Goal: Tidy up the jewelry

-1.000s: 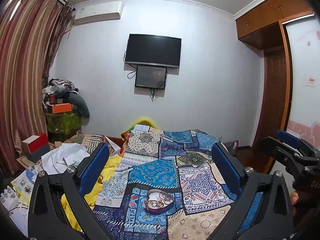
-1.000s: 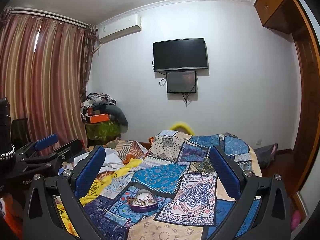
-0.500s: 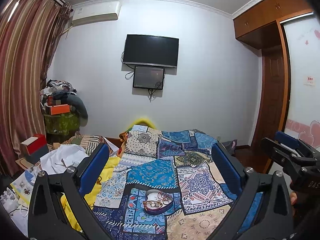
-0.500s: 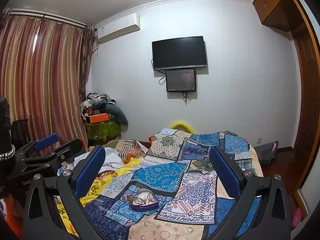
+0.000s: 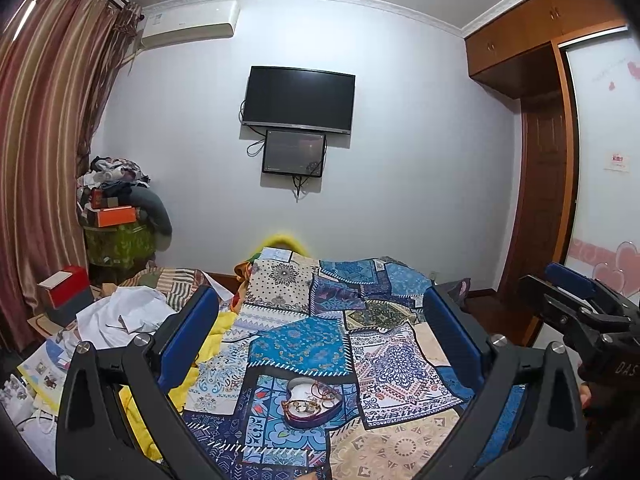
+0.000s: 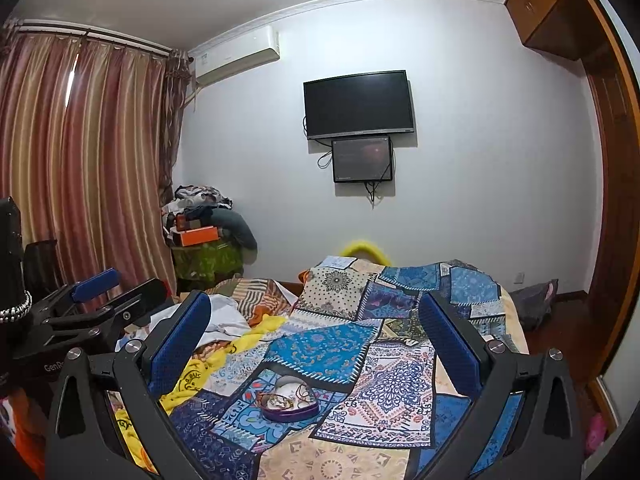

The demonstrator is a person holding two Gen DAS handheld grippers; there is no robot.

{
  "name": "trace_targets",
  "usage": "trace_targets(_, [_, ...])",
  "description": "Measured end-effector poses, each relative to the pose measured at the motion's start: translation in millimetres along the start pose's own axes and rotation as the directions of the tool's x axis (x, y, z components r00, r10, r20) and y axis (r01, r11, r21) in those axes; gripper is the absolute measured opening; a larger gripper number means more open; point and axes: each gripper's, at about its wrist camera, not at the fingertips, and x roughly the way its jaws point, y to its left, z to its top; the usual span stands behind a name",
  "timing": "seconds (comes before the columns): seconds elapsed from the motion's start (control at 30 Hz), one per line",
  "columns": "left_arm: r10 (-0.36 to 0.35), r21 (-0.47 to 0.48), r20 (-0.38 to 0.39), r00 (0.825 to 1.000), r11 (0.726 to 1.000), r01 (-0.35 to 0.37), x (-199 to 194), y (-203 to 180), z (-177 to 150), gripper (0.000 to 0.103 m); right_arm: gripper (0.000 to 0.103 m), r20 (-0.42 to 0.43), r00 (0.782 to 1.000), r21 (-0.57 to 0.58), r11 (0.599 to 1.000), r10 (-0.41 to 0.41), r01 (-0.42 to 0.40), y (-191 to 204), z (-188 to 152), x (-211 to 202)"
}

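A purple heart-shaped jewelry box (image 5: 313,402) lies open on the patchwork bedspread (image 5: 320,344), holding several bracelets and rings. It also shows in the right wrist view (image 6: 288,399). My left gripper (image 5: 320,332) is open and empty, held above the bed with the box between and below its fingers. My right gripper (image 6: 316,332) is open and empty at about the same height. Each gripper shows in the other's view: the right one at the right edge (image 5: 580,308), the left one at the left edge (image 6: 92,304).
White cloth (image 5: 120,316), yellow fabric (image 6: 224,356) and papers (image 5: 44,368) lie on the bed's left. A red box (image 5: 64,286) and a piled stand (image 5: 120,224) sit by the curtain. A television (image 5: 298,100) hangs on the far wall. A wardrobe (image 5: 560,160) stands right.
Both views have shifted only slightly; the jewelry box sits a touch differently in frame. Both grippers stay open and empty.
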Motion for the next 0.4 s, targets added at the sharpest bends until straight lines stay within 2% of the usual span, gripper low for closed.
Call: trace_targets(0.4, [-0.002, 0.006, -0.007, 1.0, 1.0, 0.002, 2.1, 0.3, -1.9, 0.103, 0.103, -0.007, 1.0, -0.005, 1.0, 0.003, -0.003, 1.3, -0.1, 1.6])
